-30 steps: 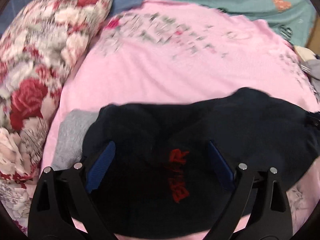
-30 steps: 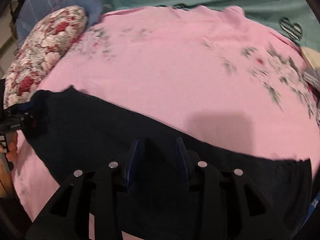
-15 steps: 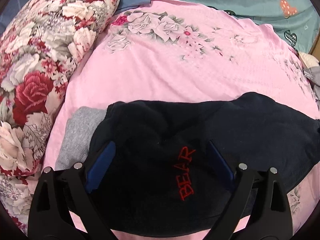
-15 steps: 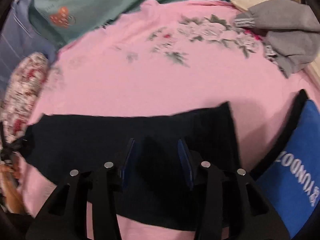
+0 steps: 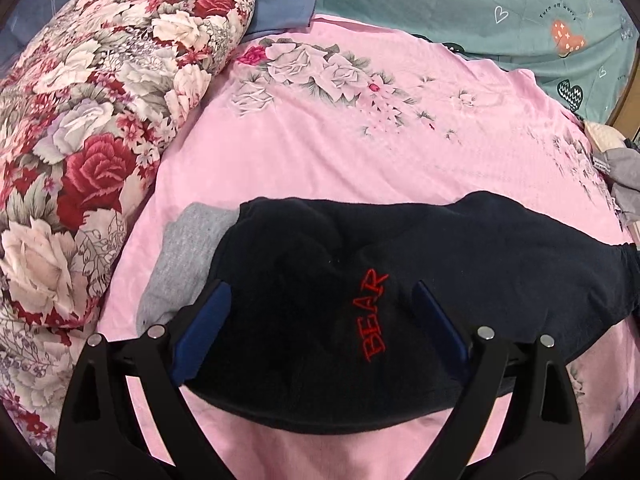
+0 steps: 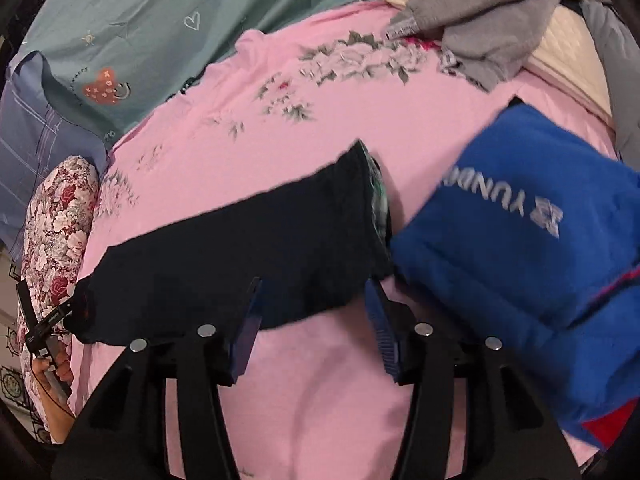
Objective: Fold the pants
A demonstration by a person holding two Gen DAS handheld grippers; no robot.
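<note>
Reading "BEAR" in red, dark pants (image 5: 400, 280) lie under the wide-open left hand-held gripper (image 5: 320, 320) (pads empty).

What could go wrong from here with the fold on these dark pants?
The right tool is opening at the pants hem, beside the blue garment; a regrasp could catch that too. The left tool straddles the BEAR lettering, where the cloth overlaps a grey garment that may get dragged along.
</note>
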